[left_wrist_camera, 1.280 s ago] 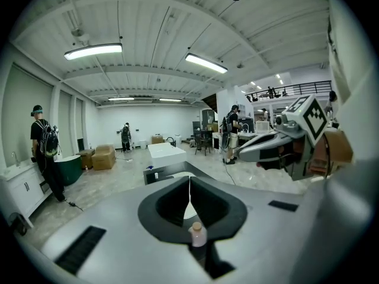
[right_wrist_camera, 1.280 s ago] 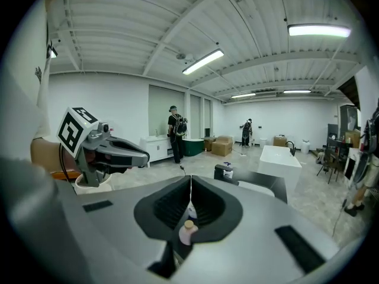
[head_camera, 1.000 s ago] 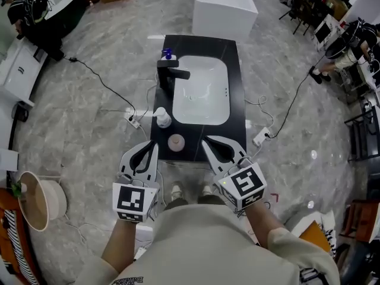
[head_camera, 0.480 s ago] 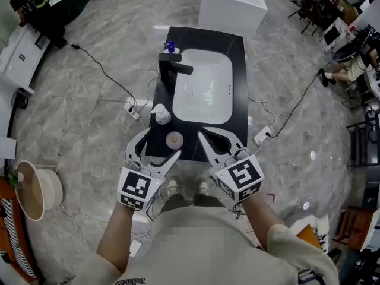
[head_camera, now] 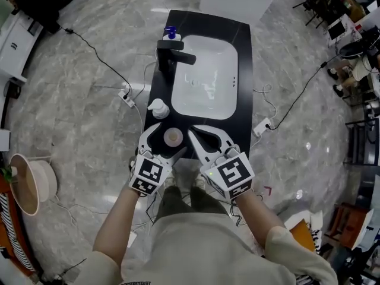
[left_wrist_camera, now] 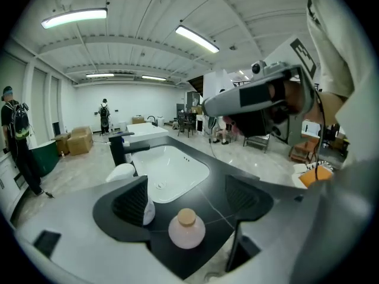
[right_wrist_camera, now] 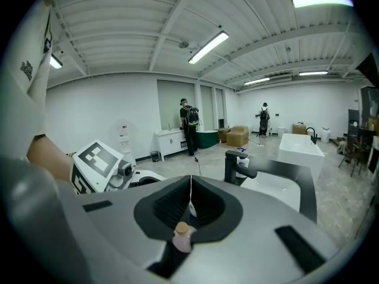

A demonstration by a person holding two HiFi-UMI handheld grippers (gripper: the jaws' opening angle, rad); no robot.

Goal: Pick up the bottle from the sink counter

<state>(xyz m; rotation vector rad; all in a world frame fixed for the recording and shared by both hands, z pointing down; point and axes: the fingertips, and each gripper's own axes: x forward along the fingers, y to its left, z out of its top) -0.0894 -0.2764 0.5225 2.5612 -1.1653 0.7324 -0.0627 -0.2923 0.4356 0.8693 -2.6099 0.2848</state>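
Note:
A small round pink bottle (head_camera: 173, 137) with a tan cap stands on the near end of the black sink counter (head_camera: 244, 70). My left gripper (head_camera: 168, 140) straddles it, its jaws opening wide. In the left gripper view the bottle (left_wrist_camera: 186, 229) sits between the two ribbed pads (left_wrist_camera: 133, 200), touching neither. My right gripper (head_camera: 193, 132) is shut just right of the bottle, over the counter's near edge. The right gripper view shows the bottle (right_wrist_camera: 183, 238) low, just past the closed jaws, beside my left gripper's marker cube (right_wrist_camera: 98, 158).
A white pump bottle (head_camera: 158, 107) stands just behind the pink one. Further back are a black faucet (head_camera: 172, 58), a blue-capped bottle (head_camera: 170, 33) and the white basin (head_camera: 205, 79). Power strips (head_camera: 124, 95) and cables lie on the marble floor at both sides.
The left gripper went from shut to wide open and moved forward around the pink bottle. The right gripper also came forward, staying shut. The head view shifted closer to the counter.

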